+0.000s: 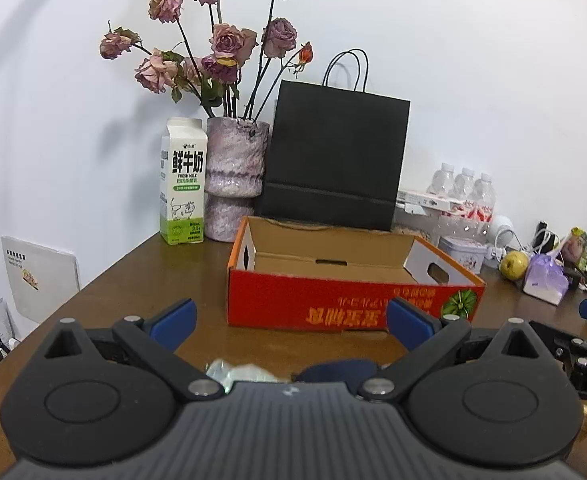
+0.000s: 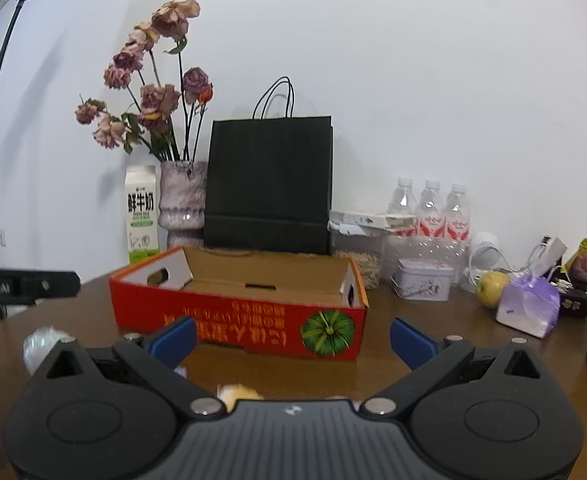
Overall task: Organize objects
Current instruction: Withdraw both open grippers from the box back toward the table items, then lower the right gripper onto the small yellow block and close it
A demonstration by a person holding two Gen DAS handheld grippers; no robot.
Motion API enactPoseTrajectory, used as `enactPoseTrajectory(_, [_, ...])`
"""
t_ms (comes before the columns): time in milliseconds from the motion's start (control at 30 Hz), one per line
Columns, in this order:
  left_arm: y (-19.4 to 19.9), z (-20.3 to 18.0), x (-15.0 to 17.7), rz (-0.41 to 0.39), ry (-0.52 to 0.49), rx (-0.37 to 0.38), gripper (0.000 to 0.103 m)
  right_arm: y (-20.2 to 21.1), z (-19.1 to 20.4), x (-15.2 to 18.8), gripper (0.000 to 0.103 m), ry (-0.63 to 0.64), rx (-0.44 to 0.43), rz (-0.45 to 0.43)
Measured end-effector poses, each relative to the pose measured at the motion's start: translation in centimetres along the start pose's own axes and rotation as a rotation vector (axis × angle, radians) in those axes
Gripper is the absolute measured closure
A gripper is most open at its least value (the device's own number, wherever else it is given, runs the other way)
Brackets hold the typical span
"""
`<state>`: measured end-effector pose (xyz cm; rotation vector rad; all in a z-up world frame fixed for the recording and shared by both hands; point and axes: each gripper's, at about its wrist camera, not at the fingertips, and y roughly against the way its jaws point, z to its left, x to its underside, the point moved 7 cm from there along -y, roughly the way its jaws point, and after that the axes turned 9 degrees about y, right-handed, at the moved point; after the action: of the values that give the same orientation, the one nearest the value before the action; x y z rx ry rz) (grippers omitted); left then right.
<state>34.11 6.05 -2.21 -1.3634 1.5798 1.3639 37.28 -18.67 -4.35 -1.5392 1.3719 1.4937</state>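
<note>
An open red cardboard box [image 1: 345,300] [image 2: 249,320] with a pumpkin picture sits mid-table, nothing visible inside. My left gripper [image 1: 291,324] hovers open just in front of it, nothing between its blue pads. Under it lie a crinkled clear wrapper [image 1: 233,372] and a dark blue object [image 1: 341,370], partly hidden. My right gripper [image 2: 293,340] is open too, facing the box's right end. A small yellowish item [image 2: 239,394] lies below it and a shiny wrapped ball [image 2: 39,344] lies at the left. The left gripper's side bar [image 2: 25,284] juts in at the left.
Along the wall stand a milk carton [image 1: 182,184], a vase of dried roses [image 1: 235,176], a black paper bag [image 1: 333,160], water bottles [image 2: 429,212], a tin [image 2: 423,280], a yellow-green apple [image 2: 491,288] and a purple tissue pack [image 2: 529,310]. Brown table [image 1: 141,296].
</note>
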Motion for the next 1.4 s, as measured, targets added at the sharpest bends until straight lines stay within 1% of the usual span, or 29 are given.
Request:
enactPoseTrajectory(167, [1.3, 0.4, 1.8, 0.022, -0.013, 0.004, 0.000, 1.4, -0.2, 1.8, 0.000, 0.011, -0.003, 0.017])
enactPoseTrajectory(400, [3.0, 0.8, 2.3, 0.007, -0.018, 0.005, 0.000, 3.4, -0.4, 3.6, 0.000, 0.033, 0.009, 0.035])
enactPoseTrajectory(500, [3.4, 0.6, 2.5, 0.007, -0.026, 0.011, 0.000, 4.3, -0.9, 3.8, 0.000, 0.016, 0.017, 0.028])
enactPoseTrajectory(800, [4.3, 0.1, 4.2, 0.051, -0.062, 0.015, 0.000, 5.9, -2.1, 4.6, 0.000, 0.002, 0.024, 0.054])
enactPoseTrajectory(1000, [4.7, 0.0, 4.6, 0.046, -0.076, 0.019, 0.000, 6.9, -3.0, 5.2, 0.000, -0.004, 0.037, 0.076])
enactPoseTrajectory(1267, [4.6, 0.1, 4.9, 0.067, -0.080, 0.004, 0.000, 7.7, -4.3, 6.3, 0.000, -0.009, 0.029, 0.133])
enactPoseTrajectory(1400, [4.6, 0.2, 5.1, 0.071, -0.078, -0.001, 0.000, 7.8, -4.9, 7.0, 0.000, 0.011, 0.035, 0.167])
